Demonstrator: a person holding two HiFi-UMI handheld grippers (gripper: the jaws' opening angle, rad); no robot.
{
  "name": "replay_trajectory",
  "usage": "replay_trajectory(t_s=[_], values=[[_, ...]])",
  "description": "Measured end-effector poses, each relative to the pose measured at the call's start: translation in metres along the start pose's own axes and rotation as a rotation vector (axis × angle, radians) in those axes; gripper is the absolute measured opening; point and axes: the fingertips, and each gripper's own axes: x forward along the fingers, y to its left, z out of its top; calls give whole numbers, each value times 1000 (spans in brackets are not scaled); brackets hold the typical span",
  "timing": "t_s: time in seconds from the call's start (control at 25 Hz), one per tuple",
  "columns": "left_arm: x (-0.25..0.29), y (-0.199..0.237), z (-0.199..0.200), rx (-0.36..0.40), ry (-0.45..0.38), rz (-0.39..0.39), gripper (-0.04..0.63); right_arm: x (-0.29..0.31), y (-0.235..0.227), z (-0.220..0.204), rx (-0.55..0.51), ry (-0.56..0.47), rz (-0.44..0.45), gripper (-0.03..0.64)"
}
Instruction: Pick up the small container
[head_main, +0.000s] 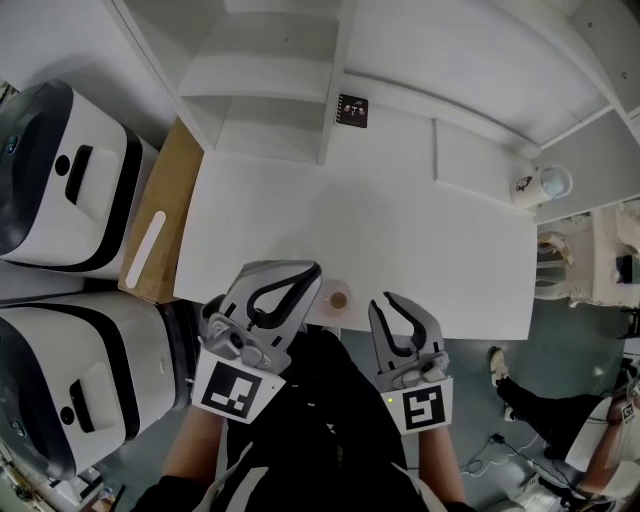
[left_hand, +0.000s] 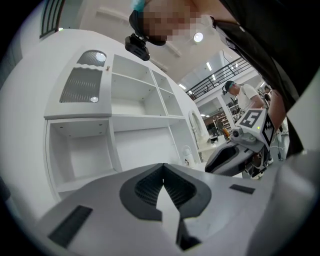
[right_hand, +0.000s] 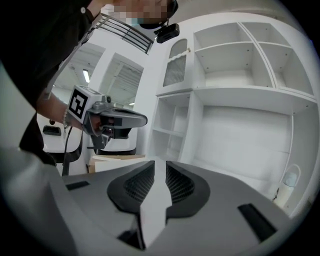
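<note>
A small round container (head_main: 337, 301) with a brownish top sits at the front edge of the white table (head_main: 400, 230), between my two grippers. My left gripper (head_main: 314, 272) is just left of it with its jaws pressed together and nothing in them; its tips (left_hand: 162, 165) meet in the left gripper view. My right gripper (head_main: 383, 303) is just right of the container, its jaws (right_hand: 160, 163) a narrow gap apart with nothing between them. Each gripper shows in the other's view: the right gripper (left_hand: 234, 150) and the left gripper (right_hand: 119, 120). The container is hidden in both gripper views.
White open shelving (head_main: 270, 90) stands at the table's back, with a black marker card (head_main: 351, 110) beside it. A white bottle (head_main: 541, 185) stands at the back right corner. A cardboard box (head_main: 160, 220) and two white-and-black machines (head_main: 60, 180) are on the left.
</note>
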Motion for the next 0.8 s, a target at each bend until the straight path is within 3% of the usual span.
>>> replay_trajectory(t_s=[0.28,0.8], values=[[-1,6,-9,-6,40,52,0,10,25,-50,-60,155,171,101],[-11,13,-21,-20,90,111,0,27,53,-104,-56,231,323,167]])
